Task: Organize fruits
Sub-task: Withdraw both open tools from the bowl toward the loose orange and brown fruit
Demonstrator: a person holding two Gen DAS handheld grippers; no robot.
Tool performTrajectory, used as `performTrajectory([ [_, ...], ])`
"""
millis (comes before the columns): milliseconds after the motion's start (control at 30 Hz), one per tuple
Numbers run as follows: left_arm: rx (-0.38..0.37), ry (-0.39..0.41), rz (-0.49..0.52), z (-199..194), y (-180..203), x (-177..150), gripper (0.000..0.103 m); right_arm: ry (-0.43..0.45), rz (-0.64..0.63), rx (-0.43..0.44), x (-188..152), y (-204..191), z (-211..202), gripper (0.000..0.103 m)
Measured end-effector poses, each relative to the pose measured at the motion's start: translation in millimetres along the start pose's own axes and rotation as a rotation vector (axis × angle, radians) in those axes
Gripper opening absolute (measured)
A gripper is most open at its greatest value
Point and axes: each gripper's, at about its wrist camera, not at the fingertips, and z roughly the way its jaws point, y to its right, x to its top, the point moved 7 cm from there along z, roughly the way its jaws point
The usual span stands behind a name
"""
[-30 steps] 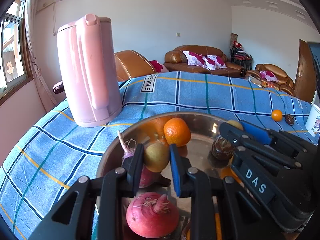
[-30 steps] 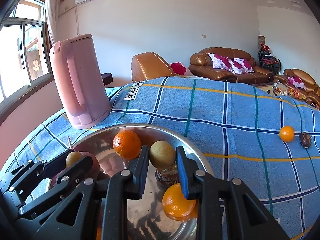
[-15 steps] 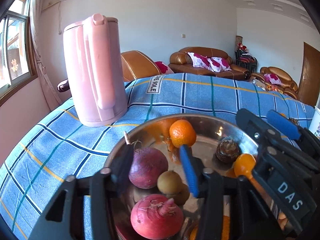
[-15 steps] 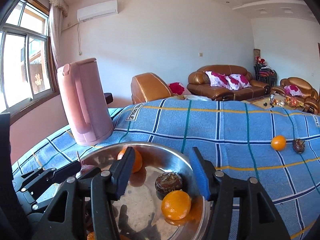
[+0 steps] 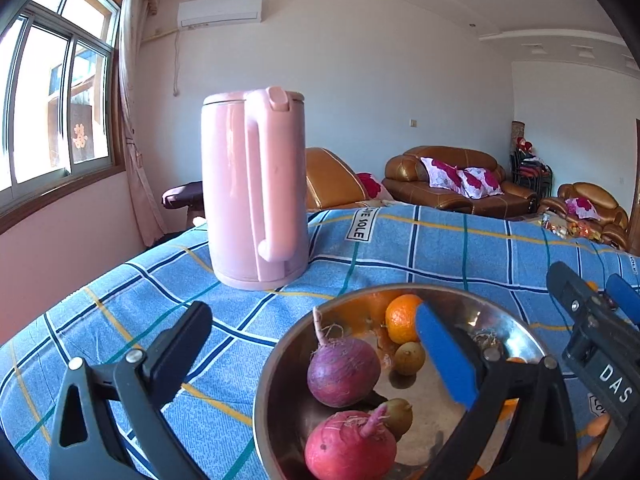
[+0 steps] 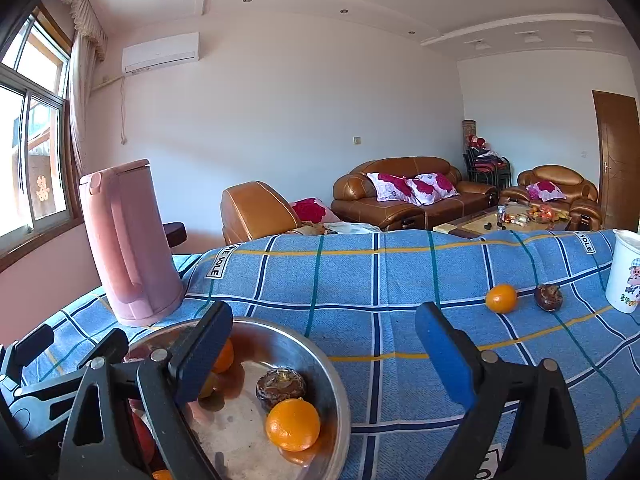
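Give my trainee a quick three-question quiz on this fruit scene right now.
1. True or false: both grippers are open and hold nothing.
2. What lies loose on the blue cloth outside the metal bowl?
3. Which is nearer the white cup: A) pink kettle, B) loose orange?

Key: 1 true: left gripper, right gripper. 2 the orange and a dark brown fruit. 3 B.

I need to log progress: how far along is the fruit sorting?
Mostly done: the bowl already holds several pieces. Nothing is in hand; left gripper and right gripper are open. Left: the orange and dark fruit on the cloth.
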Motion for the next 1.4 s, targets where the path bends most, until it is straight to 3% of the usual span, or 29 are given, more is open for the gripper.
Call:
performTrajectory([
  [467, 0.024, 0.037, -0.008, -13, 7, -1, 0.103, -0.047, 0.022, -0.016, -7, 27, -9, 0.094],
  [600, 0.03, 0.075, 0.049, -22, 21, 0, 0.103, -0.048, 0.023, -0.034, -7, 39, -13, 0.094],
  [700, 0.013, 0.087, 0.084, -28, 33, -1, 0.103, -0.046, 0.021, -0.044, -7, 49, -17, 0.094],
  [933, -0.033, 0.059, 0.043, -33, 49, -5, 0.103, -0.044, 0.018, -0.07, -5, 78, -25, 0.094],
  [1200, -0.088, 0.066, 0.114, -46, 95, -8, 0.103, -0.053, 0.035, -0.113, -3, 117, -31, 0.094],
  [1400, -0.147, 0.069, 0.174, -55, 139, -10, 0.103, -0.04, 0.034, -0.195, 0, 160, -41, 0.094],
])
